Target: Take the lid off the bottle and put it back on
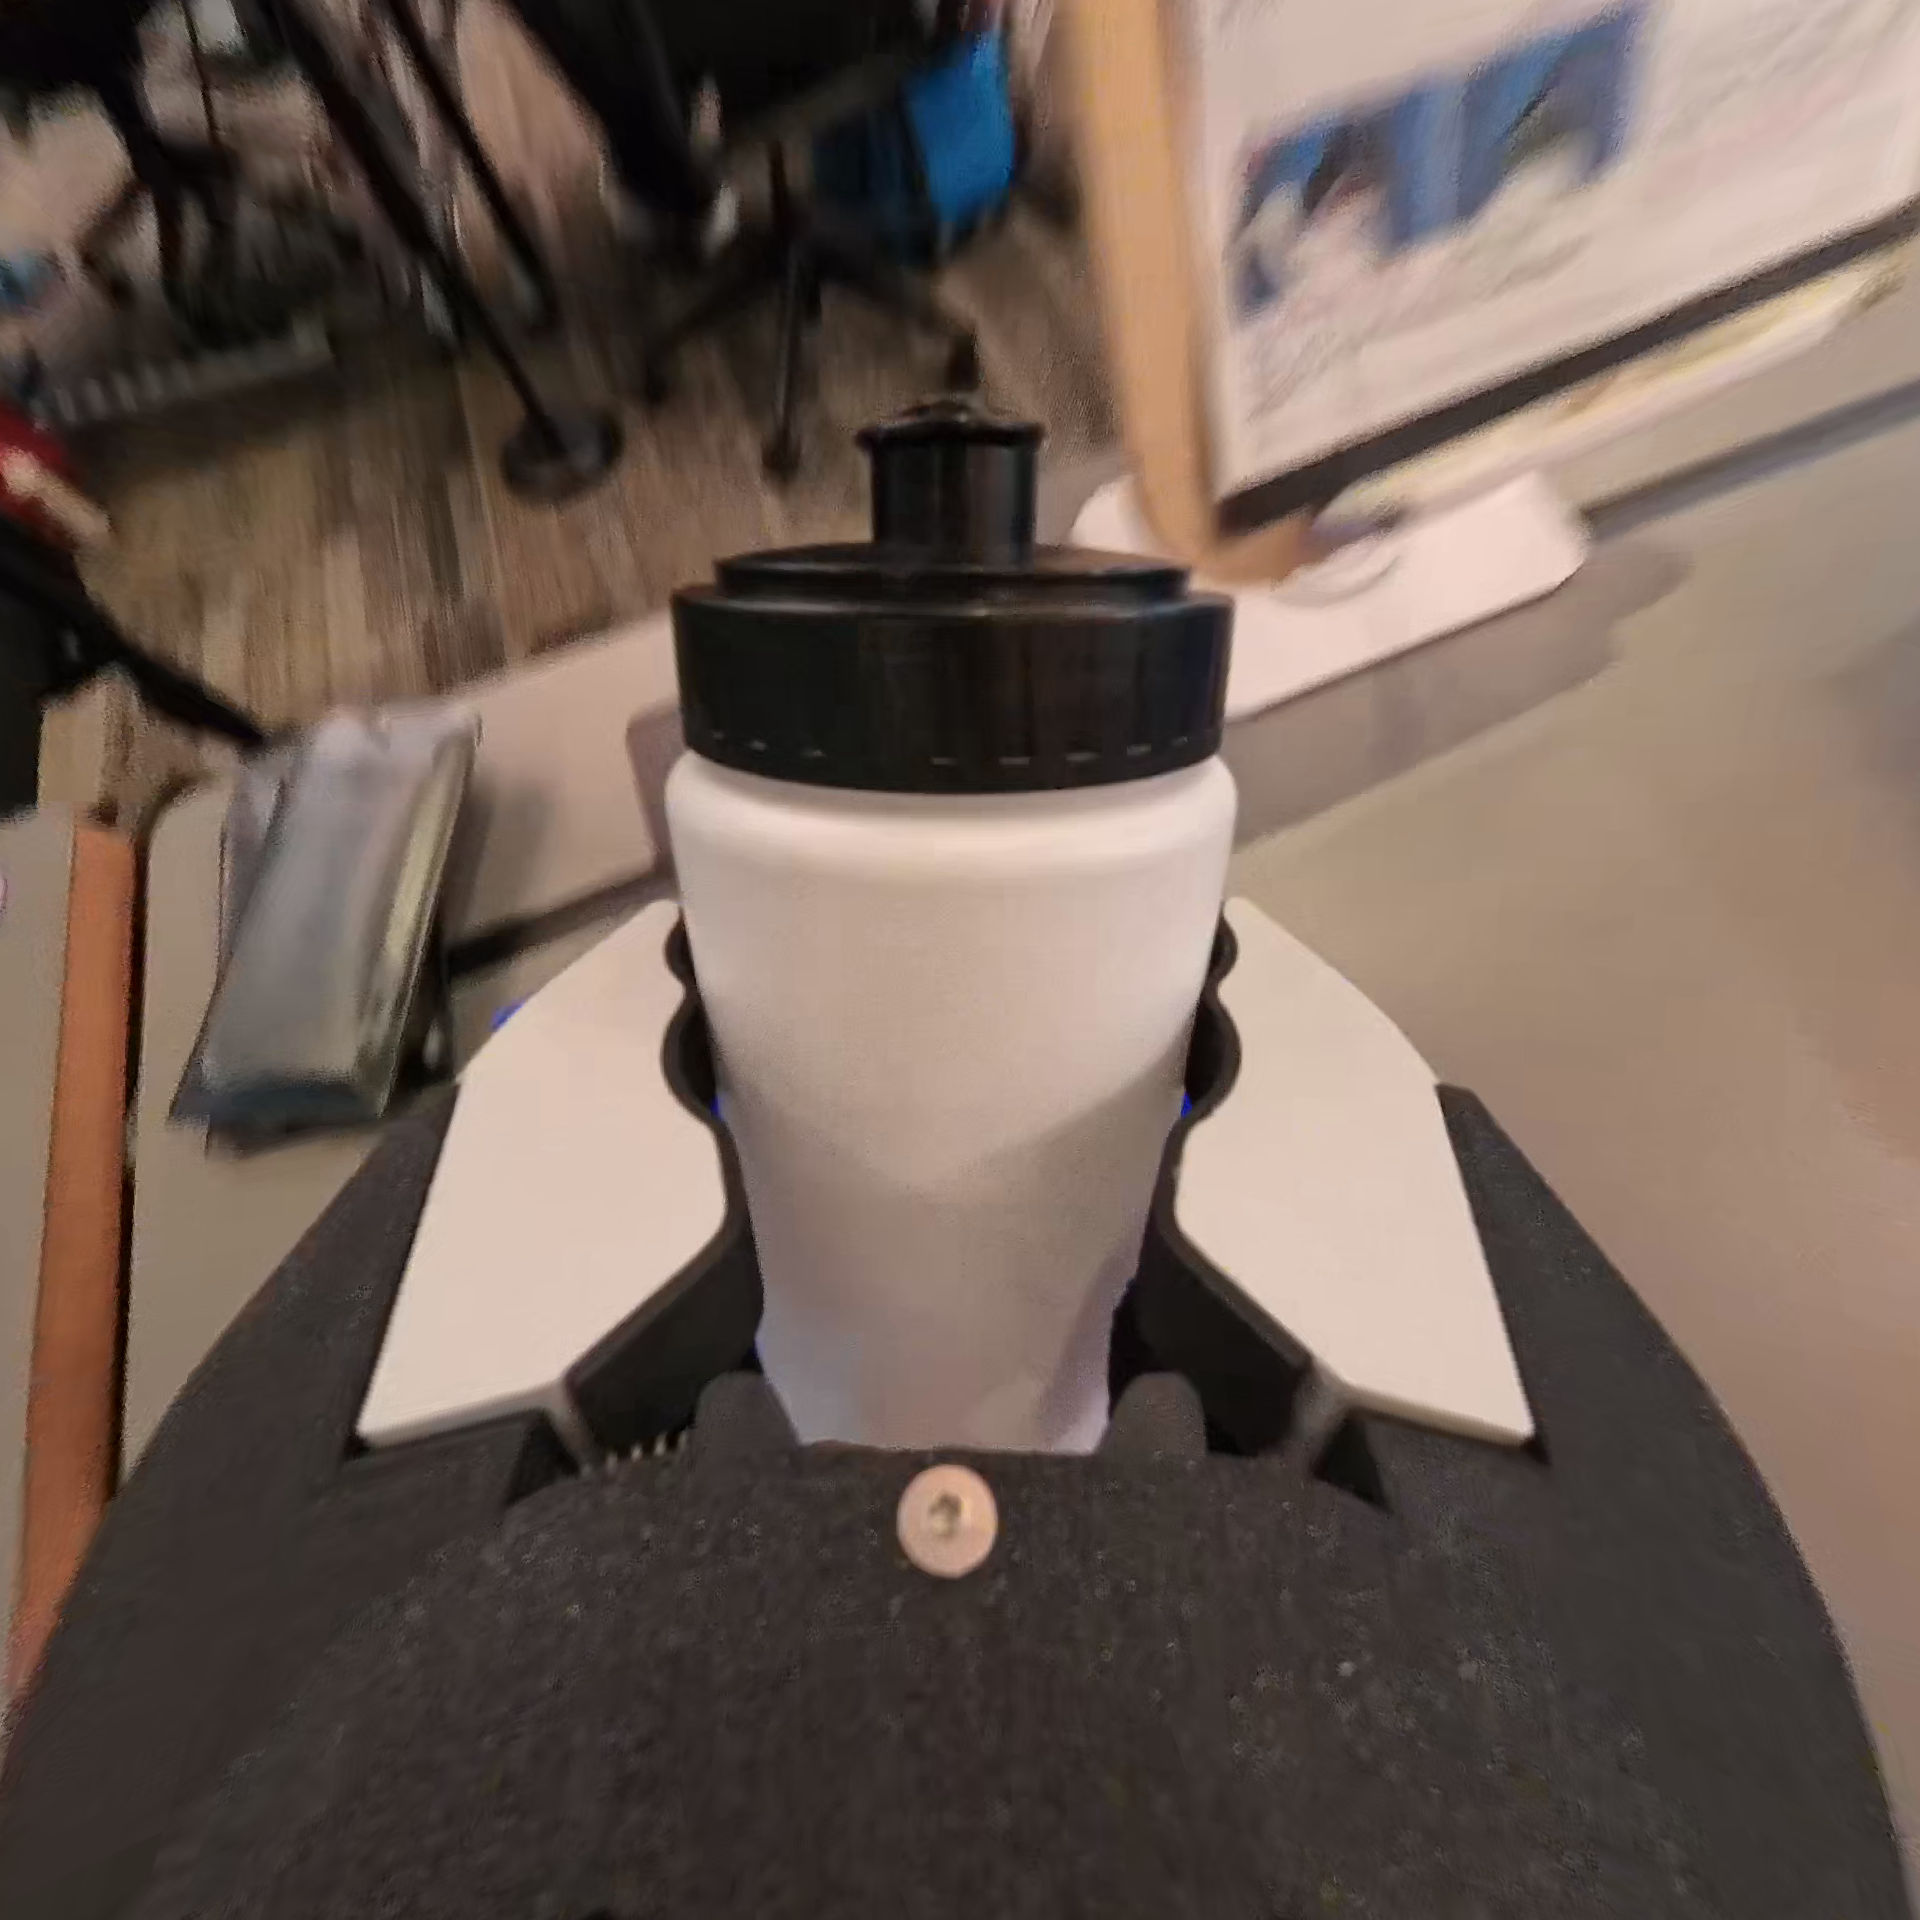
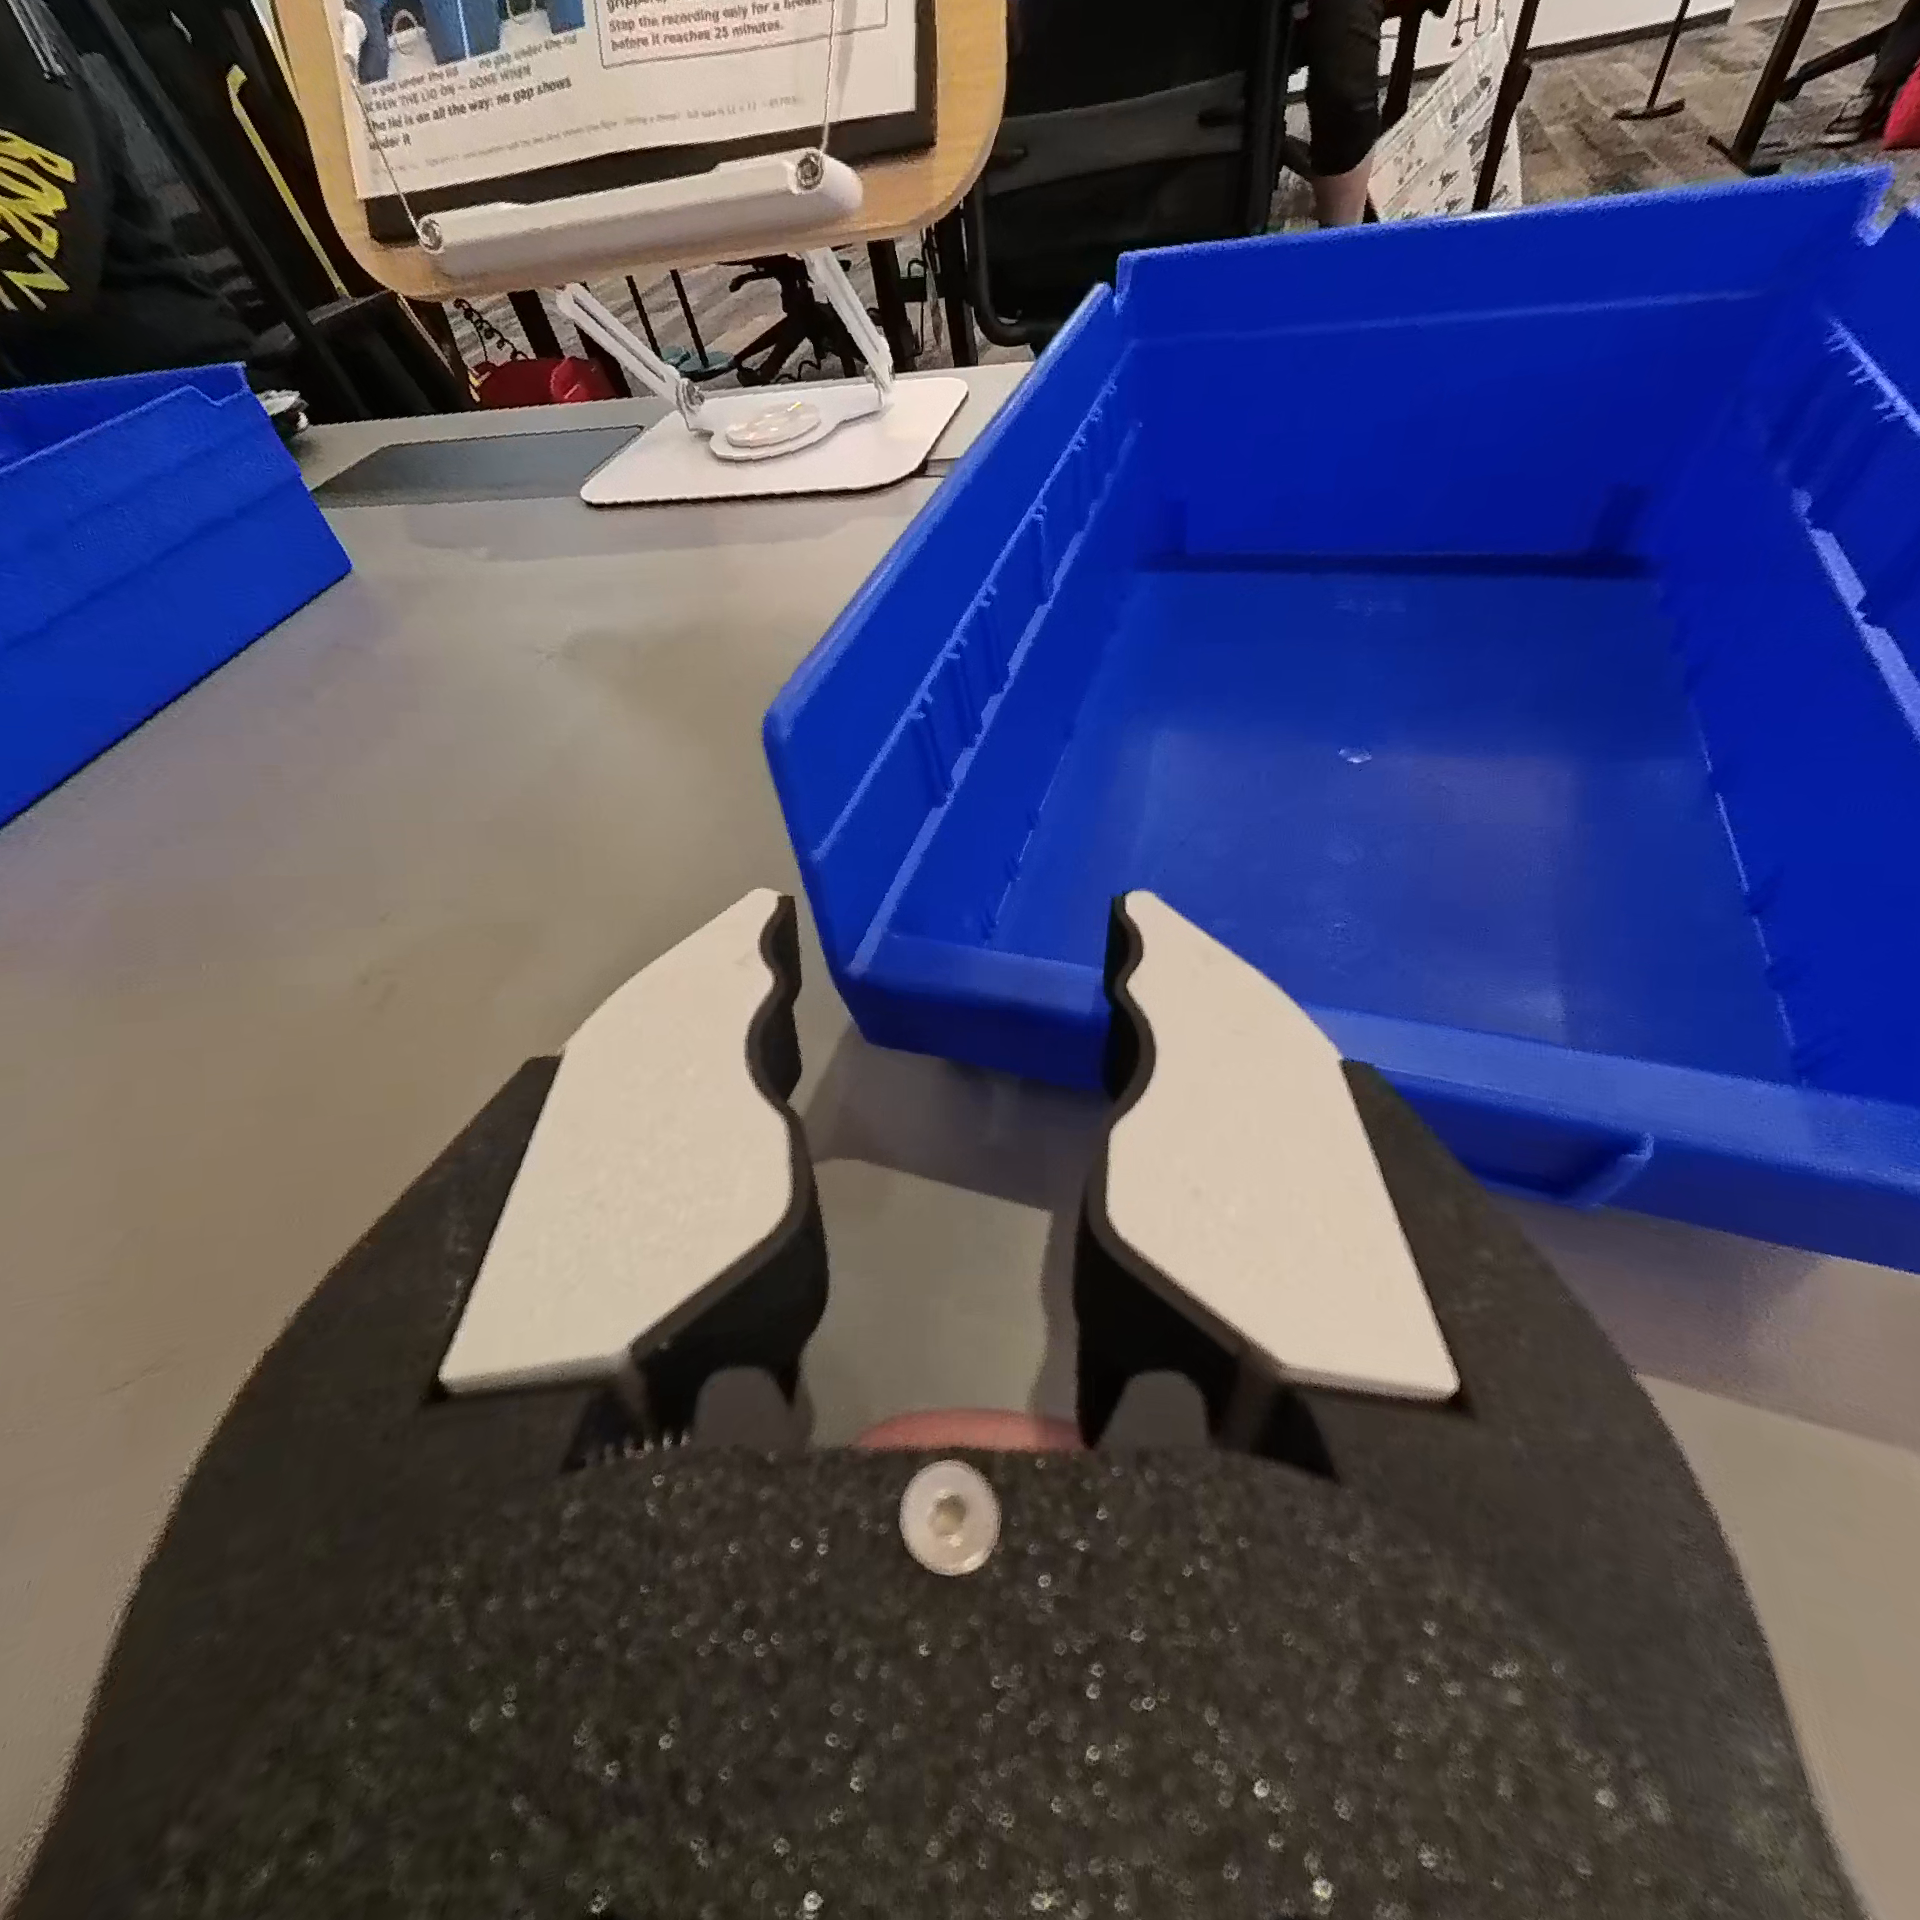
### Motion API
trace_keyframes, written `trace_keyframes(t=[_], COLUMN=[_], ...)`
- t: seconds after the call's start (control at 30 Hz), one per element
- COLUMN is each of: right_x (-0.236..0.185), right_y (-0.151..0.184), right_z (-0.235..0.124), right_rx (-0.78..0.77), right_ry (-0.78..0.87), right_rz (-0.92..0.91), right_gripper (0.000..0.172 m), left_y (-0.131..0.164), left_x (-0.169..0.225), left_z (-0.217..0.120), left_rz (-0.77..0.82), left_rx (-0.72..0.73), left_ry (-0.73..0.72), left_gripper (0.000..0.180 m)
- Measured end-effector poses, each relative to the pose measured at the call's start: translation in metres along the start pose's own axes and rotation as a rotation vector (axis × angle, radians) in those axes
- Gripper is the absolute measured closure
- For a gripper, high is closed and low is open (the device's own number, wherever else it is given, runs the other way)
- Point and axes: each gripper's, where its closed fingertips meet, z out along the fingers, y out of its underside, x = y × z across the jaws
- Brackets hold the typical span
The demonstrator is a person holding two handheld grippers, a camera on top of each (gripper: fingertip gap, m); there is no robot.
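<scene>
In the left wrist view my left gripper (image 1: 951, 935) is shut on a white bottle (image 1: 951, 1049). Both dark pads press against its sides below the shoulder. The bottle points away from the camera, and its black screw lid (image 1: 951, 670) with a pull spout sits on its neck. The background there is blurred by motion. In the right wrist view my right gripper (image 2: 951, 935) is open and empty. It hovers over the grey table (image 2: 416, 779) at the near left corner of a blue bin (image 2: 977, 982). The bottle does not show in this view.
A second blue bin (image 2: 135, 561) stands at the left. A wooden document stand (image 2: 665, 135) on a white base (image 2: 790, 447) is at the table's far edge; it also shows in the left wrist view (image 1: 1558, 239). A silvery packet (image 1: 332, 935) lies at the left.
</scene>
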Motion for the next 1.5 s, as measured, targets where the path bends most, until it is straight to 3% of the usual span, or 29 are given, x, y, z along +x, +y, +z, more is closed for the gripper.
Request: trace_keyframes(t=[0.1,0.2,0.33,0.47,0.67,0.83,1.13,1.37,1.5], right_x=[-0.001,0.0,0.0,-0.001,-0.011,-0.016,-0.03,-0.056,-0.089], right_y=[0.0,-0.001,-0.003,-0.004,-0.007,-0.011,-0.013,-0.025,-0.044], right_z=[0.0,-0.001,-0.002,-0.002,-0.002,-0.002,-0.001,0.0,0.006], right_rx=[0.002,0.005,0.013,0.019,0.034,0.052,0.055,0.065,0.075], right_ry=[0.0,0.003,0.003,0.004,-0.011,-0.009,-0.032,-0.071,-0.179], right_rz=[-0.008,-0.015,-0.016,-0.024,-0.069,-0.122,-0.126,-0.17,-0.185], right_gripper=[0.116,0.116,0.116,0.117,0.117,0.117,0.117,0.116,0.114], left_y=[-0.047,-0.068,-0.058,-0.026,-0.007,-0.008,0.007,0.009,0.013], left_x=[0.059,0.134,0.227,0.282,0.303,0.316,0.318,0.319,0.327], left_z=[-0.027,-0.038,-0.021,0.031,0.074,0.071,0.059,0.057,0.056], left_rz=[0.038,0.06,0.034,0.016,-0.048,-0.025,0.087,0.088,0.137], left_rx=[0.247,0.402,0.479,0.461,0.542,0.621,0.619,0.617,0.605], left_ry=[0.111,0.3,0.544,0.633,0.708,0.78,0.816,0.858,0.868], left_gripper=[0.091,0.091,0.091,0.091,0.091,0.091,0.091,0.091,0.093])
